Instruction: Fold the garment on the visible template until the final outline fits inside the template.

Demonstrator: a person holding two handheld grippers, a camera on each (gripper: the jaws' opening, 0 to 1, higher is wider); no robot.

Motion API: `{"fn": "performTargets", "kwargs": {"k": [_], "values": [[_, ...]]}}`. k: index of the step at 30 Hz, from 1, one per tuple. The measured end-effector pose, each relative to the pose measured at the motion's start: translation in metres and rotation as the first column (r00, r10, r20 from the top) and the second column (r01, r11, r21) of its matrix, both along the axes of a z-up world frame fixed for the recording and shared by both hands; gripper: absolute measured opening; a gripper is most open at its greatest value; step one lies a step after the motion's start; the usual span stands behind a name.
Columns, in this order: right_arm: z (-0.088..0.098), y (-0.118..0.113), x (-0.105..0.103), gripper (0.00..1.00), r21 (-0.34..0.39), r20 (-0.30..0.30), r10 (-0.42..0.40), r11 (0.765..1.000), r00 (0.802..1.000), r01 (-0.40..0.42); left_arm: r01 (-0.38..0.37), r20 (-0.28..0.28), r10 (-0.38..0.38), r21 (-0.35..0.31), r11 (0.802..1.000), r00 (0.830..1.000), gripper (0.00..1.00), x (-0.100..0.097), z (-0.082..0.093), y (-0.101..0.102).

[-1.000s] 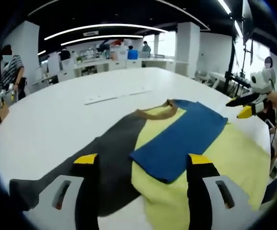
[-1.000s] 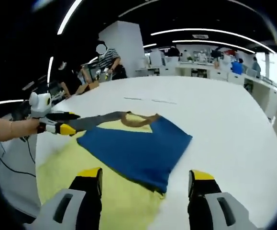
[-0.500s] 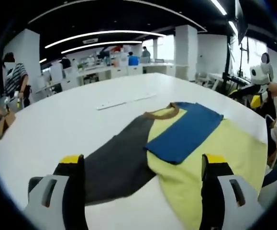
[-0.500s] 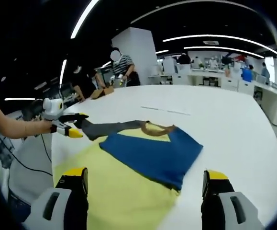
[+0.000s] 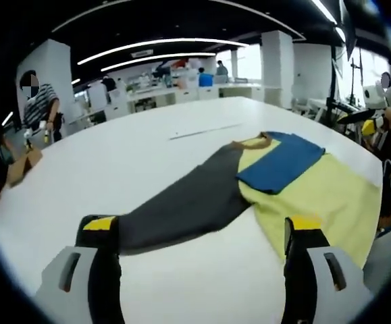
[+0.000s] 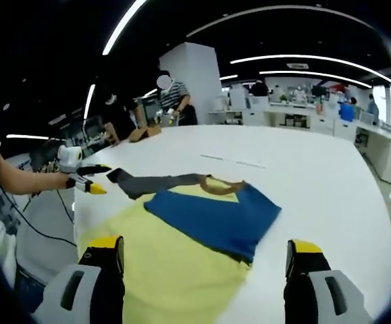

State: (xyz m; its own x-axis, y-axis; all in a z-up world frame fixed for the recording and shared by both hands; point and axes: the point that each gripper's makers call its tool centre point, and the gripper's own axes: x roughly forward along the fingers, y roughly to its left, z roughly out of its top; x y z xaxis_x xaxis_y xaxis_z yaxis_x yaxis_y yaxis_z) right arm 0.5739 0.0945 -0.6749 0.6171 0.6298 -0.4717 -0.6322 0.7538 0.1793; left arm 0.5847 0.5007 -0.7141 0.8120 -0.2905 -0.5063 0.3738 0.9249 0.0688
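The garment lies flat on the white table (image 5: 134, 155): a yellow body (image 5: 317, 196), a blue sleeve (image 5: 283, 162) folded across it, and a dark grey sleeve (image 5: 181, 209) stretched straight out. My left gripper (image 5: 202, 226) is open, and the grey sleeve's end lies just ahead of its left jaw without being gripped. From the right gripper view, the left gripper (image 6: 87, 181) hangs a little off the grey sleeve (image 6: 158, 182). My right gripper (image 6: 205, 246) is open above the yellow body (image 6: 175, 270), near the blue sleeve (image 6: 215, 216). It also appears at the far side (image 5: 369, 121).
A thin pale strip (image 5: 205, 130) lies on the table beyond the collar, also seen from the right gripper view (image 6: 232, 160). A person in a striped shirt (image 5: 40, 108) stands at the table's far edge. Desks and several people fill the background.
Both grippers have drawn back from the garment. The left gripper's jaws stand wider apart, and the grey sleeve now lies stretched on the table, apart from its tips.
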Motion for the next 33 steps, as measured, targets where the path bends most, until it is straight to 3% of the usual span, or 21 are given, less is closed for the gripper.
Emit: {"fn": "performTargets", "kwargs": {"k": [9, 20, 27, 33], "values": [[0.005, 0.003, -0.017, 0.99, 0.010, -0.002, 0.005, 1.000, 1.000, -0.005, -0.137, -0.017, 0.138, 0.025, 0.990, 0.990, 0.89, -0.013, -0.003, 0.045], [0.007, -0.002, -0.023, 0.95, 0.021, -0.002, -0.013, 1.000, 1.000, 0.013, -0.285, -0.021, 0.286, 0.054, 0.957, 0.958, 0.72, -0.011, -0.011, 0.101], [0.008, -0.004, -0.024, 0.91, 0.022, 0.000, -0.029, 0.999, 1.000, 0.029, -0.346, -0.026, 0.349, 0.074, 0.935, 0.937, 0.46, -0.003, -0.014, 0.127], [0.009, -0.006, -0.023, 0.89, 0.024, 0.003, -0.045, 0.999, 0.999, 0.045, -0.379, -0.042, 0.384, 0.096, 0.921, 0.922, 0.31, 0.001, -0.024, 0.144]]}}
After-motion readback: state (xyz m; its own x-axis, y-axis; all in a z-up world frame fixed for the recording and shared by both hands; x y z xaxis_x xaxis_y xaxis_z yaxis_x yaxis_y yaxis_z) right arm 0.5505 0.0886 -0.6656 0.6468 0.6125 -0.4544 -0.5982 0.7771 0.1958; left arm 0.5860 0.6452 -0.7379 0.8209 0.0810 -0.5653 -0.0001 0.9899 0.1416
